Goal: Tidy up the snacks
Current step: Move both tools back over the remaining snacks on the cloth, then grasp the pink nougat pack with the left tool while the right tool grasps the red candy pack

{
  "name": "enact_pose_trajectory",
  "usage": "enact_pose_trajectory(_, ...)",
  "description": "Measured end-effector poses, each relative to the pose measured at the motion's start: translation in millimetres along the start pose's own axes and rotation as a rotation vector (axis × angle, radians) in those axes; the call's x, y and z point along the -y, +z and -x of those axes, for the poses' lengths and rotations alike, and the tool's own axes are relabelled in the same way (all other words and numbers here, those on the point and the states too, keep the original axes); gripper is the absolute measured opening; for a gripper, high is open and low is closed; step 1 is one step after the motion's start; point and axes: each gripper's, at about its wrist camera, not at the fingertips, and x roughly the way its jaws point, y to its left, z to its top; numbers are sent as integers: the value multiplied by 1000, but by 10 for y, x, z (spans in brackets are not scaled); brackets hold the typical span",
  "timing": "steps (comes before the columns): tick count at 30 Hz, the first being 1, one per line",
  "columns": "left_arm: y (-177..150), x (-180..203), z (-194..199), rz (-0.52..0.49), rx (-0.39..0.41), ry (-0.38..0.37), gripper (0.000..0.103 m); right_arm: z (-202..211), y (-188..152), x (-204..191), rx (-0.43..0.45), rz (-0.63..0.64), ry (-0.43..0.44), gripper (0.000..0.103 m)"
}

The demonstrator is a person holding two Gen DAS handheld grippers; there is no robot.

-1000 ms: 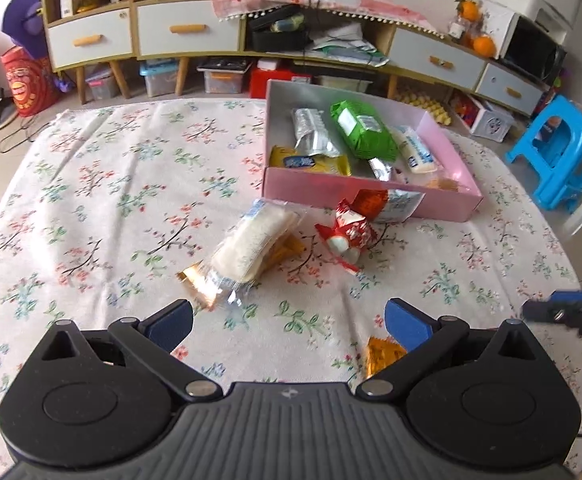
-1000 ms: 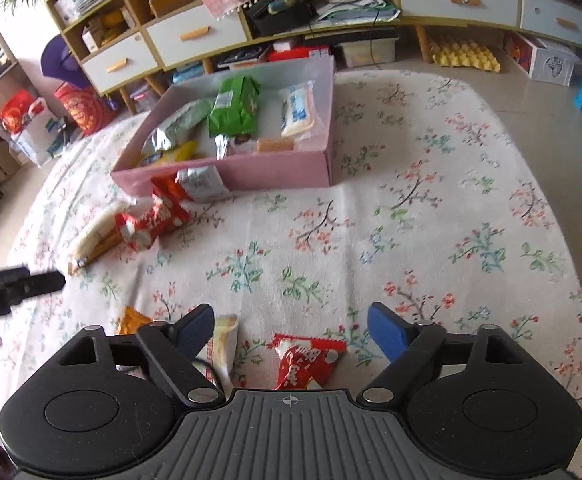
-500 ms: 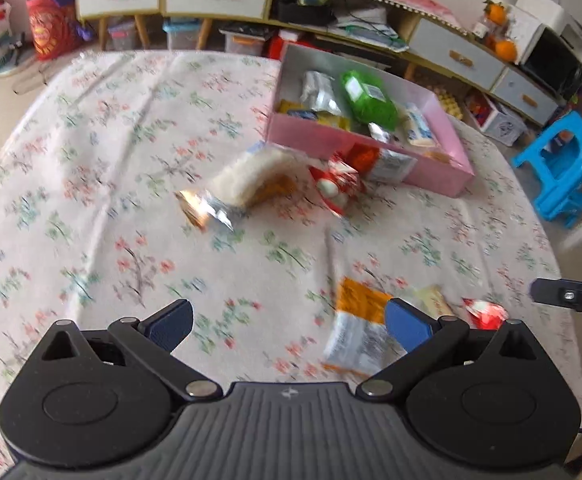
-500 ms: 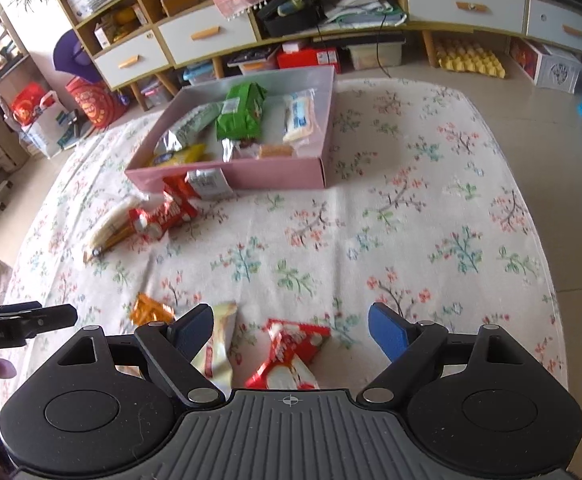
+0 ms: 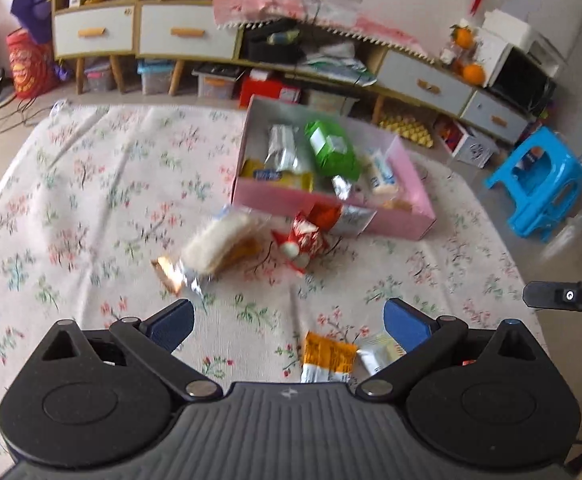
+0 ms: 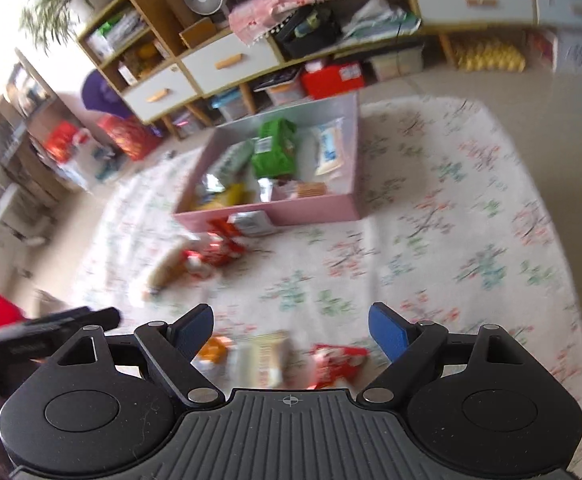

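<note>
A pink box (image 5: 407,220) (image 6: 315,206) sits far on the floral cloth with a green packet (image 5: 331,152) (image 6: 273,150) and other snacks inside. Loose snacks lie before it: a white cracker pack (image 5: 219,242), a red wrapper (image 5: 301,240) (image 6: 219,252). An orange packet (image 5: 327,356) (image 6: 213,350), a pale packet (image 5: 379,354) (image 6: 263,358) and a red packet (image 6: 337,362) lie close to me. My left gripper (image 5: 289,320) hangs open above the cloth, holding nothing. My right gripper (image 6: 291,326) is open too, above the near packets.
The floral cloth (image 5: 71,200) covers a table. Behind stands a low cabinet with white drawers (image 5: 187,36) and storage bins beneath. A blue stool (image 5: 539,184) stands at the right. The other gripper's black tip (image 5: 563,296) (image 6: 51,326) shows at each view's edge.
Both grippers have risen and drawn back from the cloth, so the near packets came into view under them. Both stayed open. No snack has moved.
</note>
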Motion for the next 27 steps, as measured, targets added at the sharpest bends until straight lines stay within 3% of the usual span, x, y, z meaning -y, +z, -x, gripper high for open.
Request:
enact_pose_trajectory(3,-17,-2,126,-16,14,-27,102,164,32,-19,19,-7,68,87)
enact_pose_trajectory(5,-64,0,157,-32,3,-44,102,254,6,-63,13,23,100,92)
enact_pose_trajectory(10,-304,39,36,-51,-107,-89,101,300,-216,-130,-42,99,134,93)
enact_pose_trajectory(14,-485,91,-106,-27,-216,-143,94,273,-405,-106,-116,110,139,93)
enact_pose_trajectory(21,-724,307,-301,-42,-322,-190,76,245,-611,-24,-149,110,93,93)
enact_pose_trajectory(27,-921,497,-473,-61,-377,-153,75,91,-654,60,-180,96,35,93)
